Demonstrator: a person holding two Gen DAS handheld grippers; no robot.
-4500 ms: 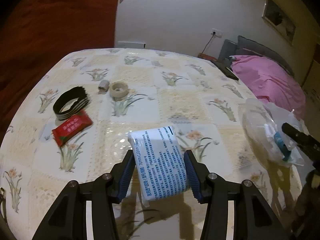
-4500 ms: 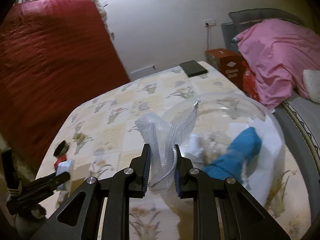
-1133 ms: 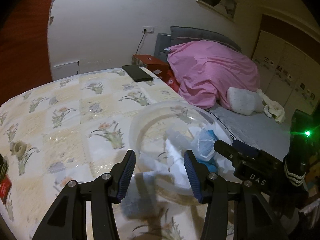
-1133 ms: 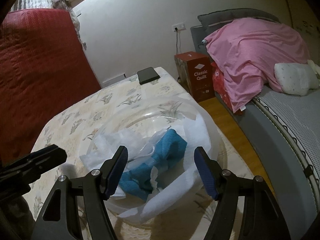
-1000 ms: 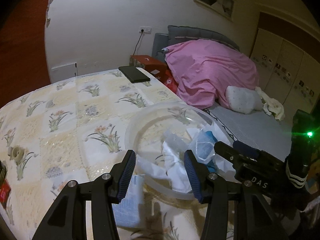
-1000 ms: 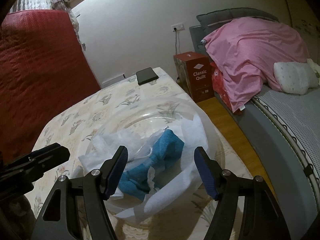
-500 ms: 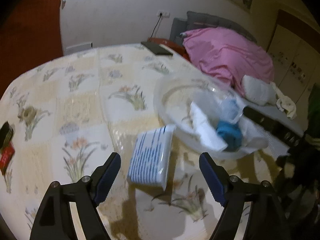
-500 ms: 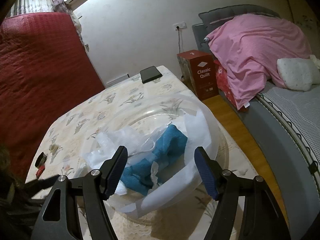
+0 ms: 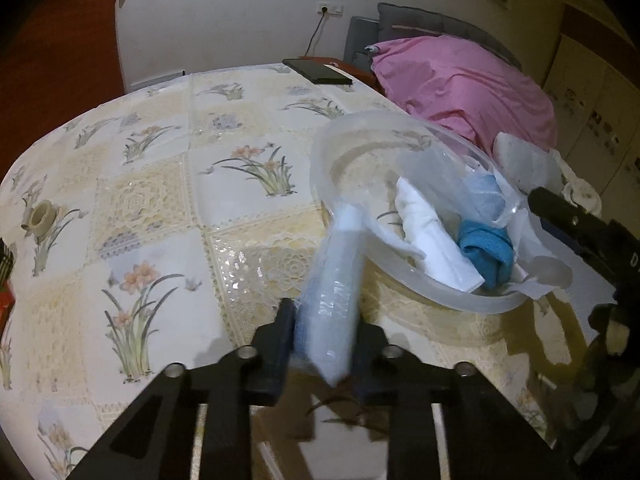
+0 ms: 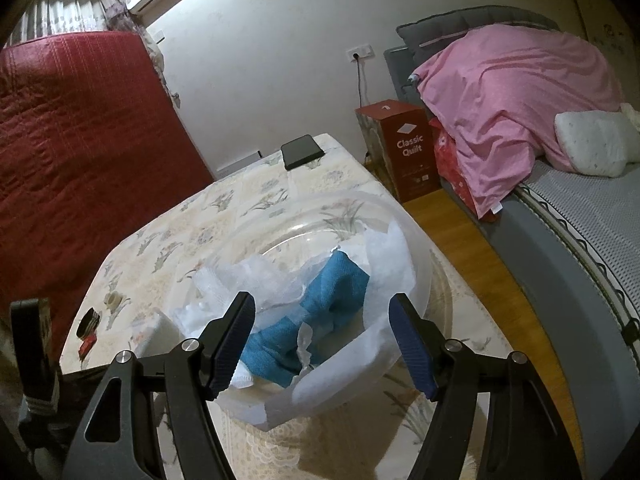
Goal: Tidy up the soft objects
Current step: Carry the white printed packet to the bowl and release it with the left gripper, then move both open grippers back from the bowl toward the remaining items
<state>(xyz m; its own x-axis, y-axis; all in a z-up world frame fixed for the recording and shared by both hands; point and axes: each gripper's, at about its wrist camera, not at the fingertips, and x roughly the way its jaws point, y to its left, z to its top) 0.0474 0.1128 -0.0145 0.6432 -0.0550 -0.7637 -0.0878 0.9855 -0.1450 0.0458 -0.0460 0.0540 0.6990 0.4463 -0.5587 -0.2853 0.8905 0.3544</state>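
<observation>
— Two words we can read for certain: "Classic Quilt", white on the red box (image 10: 402,151) standing on the floor by the bed (image 10: 576,216). On the other tool's dark body at the edge of our left view a letter "D" shows; the rest is cut off.

— And the pack (image 9: 334,300)?

— We have it pinched in the left hand-held gripper (image 9: 323,346), jaws pressed against both its sides. It is a soft, crinkly plastic-wrapped pack, pale blue and white, blurred, so no print on it is legible. It stands tilted, its top end touching or just at the rim of the bowl (image 9: 420,280); we cannot tell which.

— What about our right hand-held gripper (image 10: 322,342)?

— Its jaws stand wide apart, holding nothing, just above the near rim of the bowl. That bowl is round, clear plastic, sitting on the tabletop (image 9: 160,184), which has a glossy floral cover. Inside lie a blue woven cloth (image 10: 320,320), white tissue-like sheets (image 10: 390,264) and a filmy clear wrapper (image 10: 256,284).

— Anything else?

— One flat black phone-like slab (image 10: 301,151) at the far edge, a tape roll (image 9: 38,216) at the left, and a pink quilt (image 10: 516,80) heaped on the bed.
</observation>
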